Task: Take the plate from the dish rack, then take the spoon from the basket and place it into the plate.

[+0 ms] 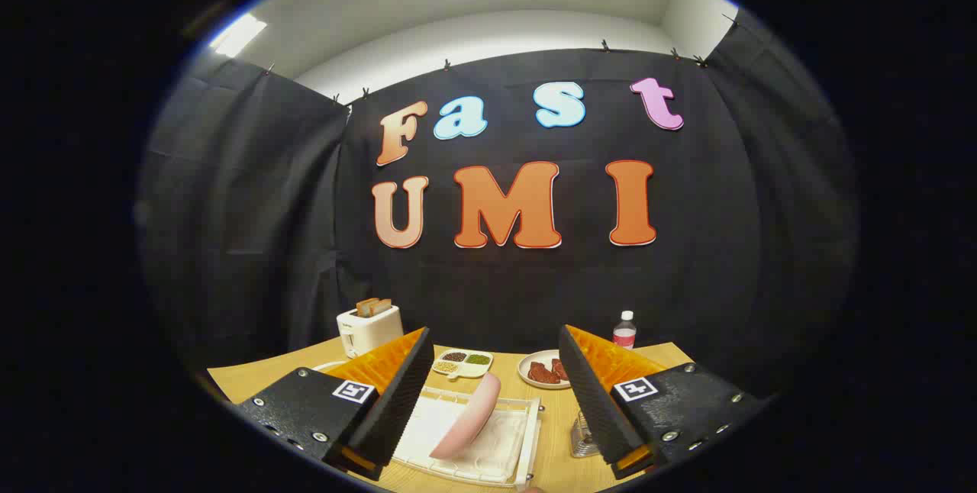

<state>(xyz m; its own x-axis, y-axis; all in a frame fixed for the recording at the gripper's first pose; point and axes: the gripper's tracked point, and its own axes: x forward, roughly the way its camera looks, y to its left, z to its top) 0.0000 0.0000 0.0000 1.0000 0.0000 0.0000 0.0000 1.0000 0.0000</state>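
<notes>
A pink plate [468, 417] stands on edge, leaning, in a white dish rack [527, 443] on the wooden table. It lies between and just ahead of my two fingers. My gripper [494, 394] is open, its black pads wide apart on either side of the plate and above it, touching nothing. Behind the right finger [591, 401], part of a metal wire basket [582, 439] peeks out. I cannot make out the spoon.
Beyond the rack stand a white toaster [369, 329] with bread, a small divided dish [462, 362] of grains, a plate with brown meat pieces [543, 371] and a small bottle [624, 330]. The wooden table [252, 378] ends at the black cloth wall.
</notes>
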